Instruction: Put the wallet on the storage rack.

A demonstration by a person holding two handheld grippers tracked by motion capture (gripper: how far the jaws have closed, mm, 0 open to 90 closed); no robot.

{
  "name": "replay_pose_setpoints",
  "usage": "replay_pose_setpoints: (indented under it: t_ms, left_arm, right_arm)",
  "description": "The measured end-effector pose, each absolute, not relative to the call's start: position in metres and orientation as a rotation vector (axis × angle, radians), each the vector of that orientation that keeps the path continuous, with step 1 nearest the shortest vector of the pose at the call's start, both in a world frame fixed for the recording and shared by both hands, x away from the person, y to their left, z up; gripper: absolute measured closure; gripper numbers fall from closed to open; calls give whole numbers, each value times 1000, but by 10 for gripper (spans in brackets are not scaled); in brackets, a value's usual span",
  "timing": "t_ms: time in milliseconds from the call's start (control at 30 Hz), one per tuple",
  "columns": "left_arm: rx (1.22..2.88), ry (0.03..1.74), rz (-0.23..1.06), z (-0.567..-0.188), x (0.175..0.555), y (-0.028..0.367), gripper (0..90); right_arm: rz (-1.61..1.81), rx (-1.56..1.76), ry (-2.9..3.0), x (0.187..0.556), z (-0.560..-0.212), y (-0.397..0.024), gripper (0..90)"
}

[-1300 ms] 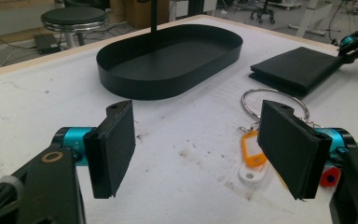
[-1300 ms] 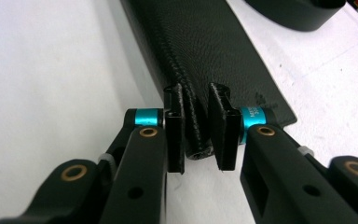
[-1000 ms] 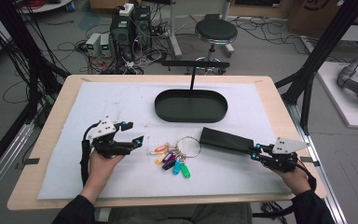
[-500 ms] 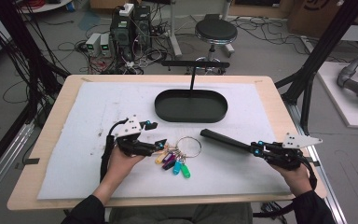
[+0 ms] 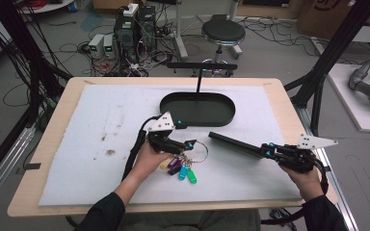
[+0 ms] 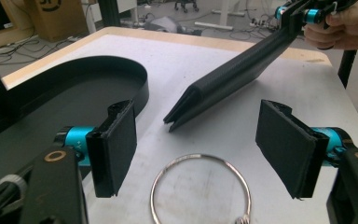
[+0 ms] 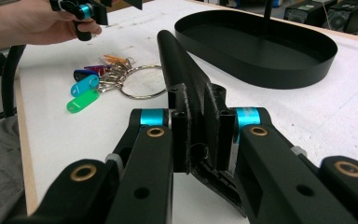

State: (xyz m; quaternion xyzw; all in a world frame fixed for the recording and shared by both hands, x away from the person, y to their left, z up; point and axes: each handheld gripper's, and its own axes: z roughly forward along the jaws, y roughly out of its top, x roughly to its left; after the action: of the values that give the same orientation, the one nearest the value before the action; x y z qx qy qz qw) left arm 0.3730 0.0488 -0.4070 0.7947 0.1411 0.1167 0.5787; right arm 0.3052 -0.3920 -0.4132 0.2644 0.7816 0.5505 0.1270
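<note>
In the high view the left gripper (image 5: 189,144) lies low over the tabletop (image 5: 101,125), jaws apart above the key ring (image 5: 196,150) and its coloured tags. The right gripper (image 5: 268,150) is clamped on a black case (image 5: 233,143), tilted, far end down near the black tray (image 5: 197,108).

In the left gripper view the ring (image 6: 200,189) lies between released pads.

In the right gripper view the case (image 7: 186,84) is pinched upright.

Black pouch (image 5: 235,143), black tray (image 5: 197,109), green tag (image 7: 82,101), blue tag (image 7: 85,85)
</note>
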Motion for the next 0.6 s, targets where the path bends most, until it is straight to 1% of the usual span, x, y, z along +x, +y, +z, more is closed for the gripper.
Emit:
replay_pose_setpoints:
  t_ms: [167,233,400,467,533,600]
  left_arm:
    - [1864,311,259,-410,380,36,345]
    - [1872,284,264,-413,383,30,352]
    - [1889,254,255,-423,397,10,344]
    - [1896,257,245,-426,401,5,330]
    - [1911,250,231,-428,406,-1,291]
    - [1912,243,240,-430,408,-4,286]
  right_arm:
    - [1610,792,2272,307,-413,-394,825]
    - [1613,792,2269,308,-414,-394,825]
    - [1618,807,2267,308,-414,-395,825]
    - [1618,806,2267,309,-414,-395,824]
    - [1621,807,2268,309,-414,-395,824]
    - [1623,811,2271,309,-414,-395,824]
